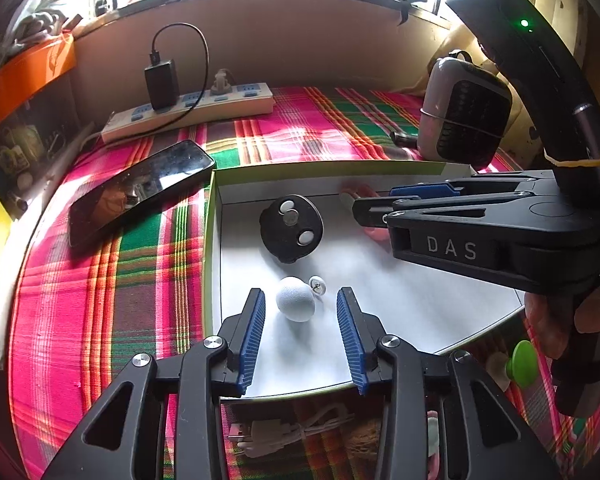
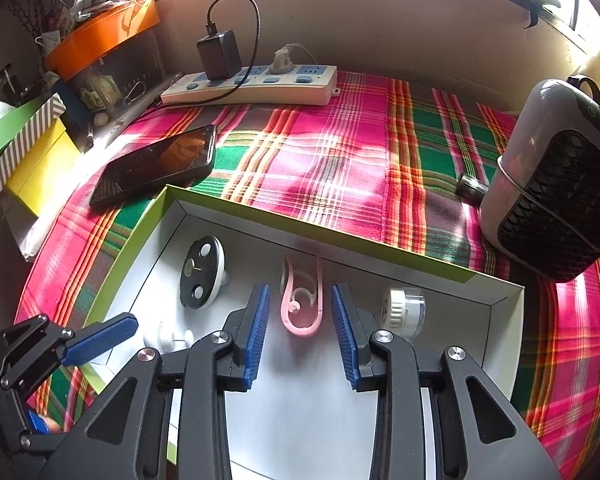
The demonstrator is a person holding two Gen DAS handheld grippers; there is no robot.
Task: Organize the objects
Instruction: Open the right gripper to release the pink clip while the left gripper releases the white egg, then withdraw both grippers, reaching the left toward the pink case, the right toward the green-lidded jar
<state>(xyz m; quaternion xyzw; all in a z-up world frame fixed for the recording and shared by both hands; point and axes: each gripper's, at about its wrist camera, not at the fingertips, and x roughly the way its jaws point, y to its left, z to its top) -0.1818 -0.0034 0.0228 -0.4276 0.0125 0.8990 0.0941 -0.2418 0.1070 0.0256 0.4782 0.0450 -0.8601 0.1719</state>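
5 small things already lie in the box (image 2: 260,220): black disc (image 1: 291,227), white ball (image 1: 296,299), pin (image 1: 315,282), pink clip (image 2: 302,304), white cap (image 2: 404,310). Outside the box, a green knob (image 1: 521,362) and white cable (image 1: 296,432) probably remain. Left gripper (image 1: 301,336) and right gripper (image 2: 300,330) hover over the box, jaws wide, empty; phone (image 2: 156,164) lies beside it.

Plaid cloth (image 1: 100,288) woven, matt, slightly fuzzy. Box (image 2: 380,246) smooth matt cardboard. Phone (image 1: 140,190) glossy glass, dusty. Pink clip (image 2: 302,300) smooth plastic. Ball (image 1: 296,299) white, finely textured. Gripper pads (image 1: 254,336) ribbed blue, rubbery-looking.
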